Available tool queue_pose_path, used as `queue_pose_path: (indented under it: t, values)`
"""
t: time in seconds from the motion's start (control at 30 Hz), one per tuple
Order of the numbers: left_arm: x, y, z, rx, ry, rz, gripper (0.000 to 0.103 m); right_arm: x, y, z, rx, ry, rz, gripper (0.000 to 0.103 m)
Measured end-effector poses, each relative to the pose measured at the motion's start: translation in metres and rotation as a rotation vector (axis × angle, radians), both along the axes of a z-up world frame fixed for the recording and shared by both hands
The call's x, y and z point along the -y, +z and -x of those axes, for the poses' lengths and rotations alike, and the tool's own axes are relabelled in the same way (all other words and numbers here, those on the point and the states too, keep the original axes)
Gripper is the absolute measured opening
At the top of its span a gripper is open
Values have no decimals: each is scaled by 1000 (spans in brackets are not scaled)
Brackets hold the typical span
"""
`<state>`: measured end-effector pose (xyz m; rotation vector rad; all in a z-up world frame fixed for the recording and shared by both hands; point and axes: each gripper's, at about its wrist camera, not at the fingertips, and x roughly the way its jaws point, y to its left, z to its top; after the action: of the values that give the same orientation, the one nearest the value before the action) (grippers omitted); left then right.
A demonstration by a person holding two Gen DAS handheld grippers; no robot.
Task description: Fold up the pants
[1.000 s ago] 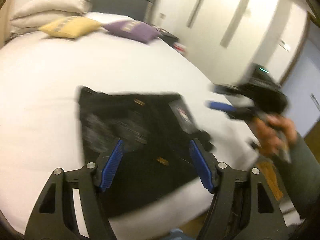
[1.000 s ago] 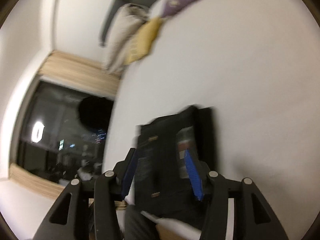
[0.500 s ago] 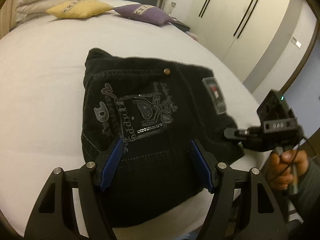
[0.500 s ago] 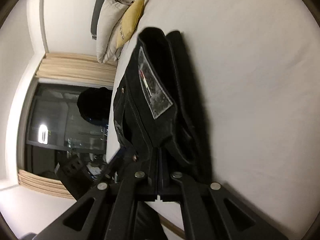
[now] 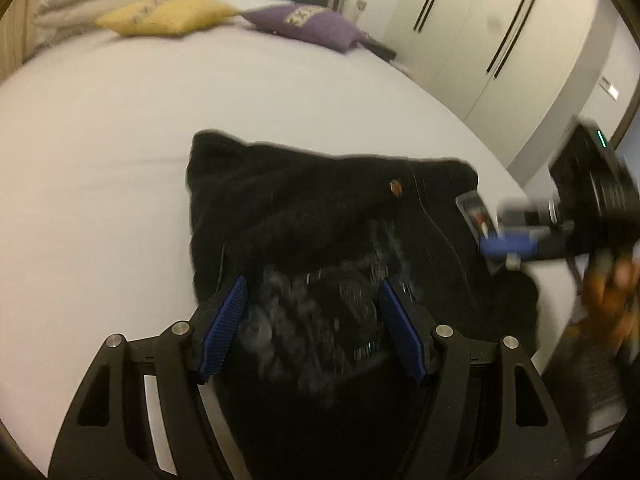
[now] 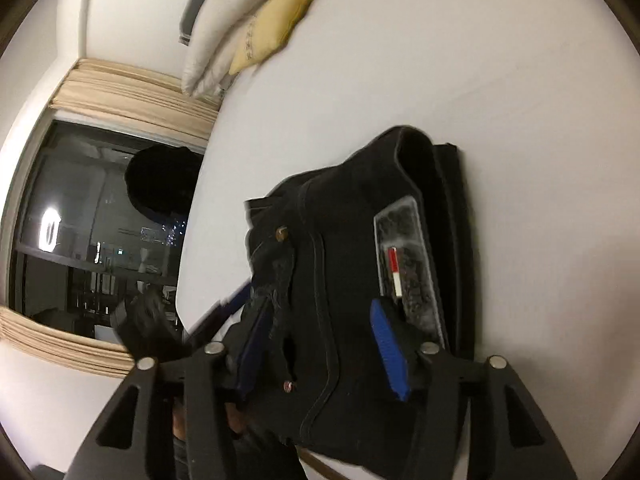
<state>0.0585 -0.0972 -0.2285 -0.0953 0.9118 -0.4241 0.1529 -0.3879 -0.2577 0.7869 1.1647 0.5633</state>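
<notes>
We find the black pants bundled on the bed near its edge. Left gripper and right gripper jaws spread, pinching nothing. Risk: top fold springs open unheld.

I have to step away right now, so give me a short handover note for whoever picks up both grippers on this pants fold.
Left gripper: open, holding nothing, poised over the near part of the black pants.
Right gripper: open, empty, at the pants' edge beside the clear label patch.
Pants: a folded black bundle near the front edge of the white bed; in the right wrist view several layers are stacked. Yellow cushion and purple cushion sit far off by the headboard.
Done: main folds appear made.
Left: probably only flattening or squaring the bundle; motion blur hides how neat the edges are.
</notes>
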Motion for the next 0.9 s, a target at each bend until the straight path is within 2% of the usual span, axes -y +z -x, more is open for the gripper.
queue_pose_path:
  t: [0.07,0.13,0.2,0.27,0.37,0.47,0.5,0.53,0.57,0.6,0.67,0.7,0.77,0.83,0.9]
  values:
    - [-7,10,20,16,67,7,67,-10,22,-8,69,35,23,54]
    - [-6,26,47,72,51,39,67,-27,46,-21,130,91,-19,54]
    - [4,29,61,107,2,-15,67,-58,65,-43,179,178,-36,54]
    - [16,20,65,106,-33,-76,67,-101,77,-66,192,283,-29,54]
    - [15,5,63,90,-23,-71,67,-160,65,-90,130,434,-44,54]
    - [18,-6,64,110,-49,-121,67,-202,16,-116,7,486,56,53]
    - [24,-11,62,116,-49,-132,67,-208,-6,-131,-35,460,77,41]
    - [23,-14,62,116,-42,-122,67,-209,-18,-140,-54,432,65,16]
    - [21,-15,63,116,-35,-105,67,-203,-29,-150,-70,376,63,7]
    - [20,-16,64,122,-33,-99,67,-192,-35,-161,-80,287,99,5]
    - [20,-15,66,129,-37,-110,67,-171,-34,-173,-77,145,153,13]
    - [20,-15,67,132,-38,-110,67,-165,-28,-172,-71,122,158,24]
    - [18,-15,68,134,-35,-100,67,-159,-5,-160,-21,150,51,31]
    - [16,-14,69,138,-33,-95,67,-153,23,-129,59,200,-52,48]
    - [15,-13,68,137,-32,-90,67,-140,37,-85,116,234,-132,54]
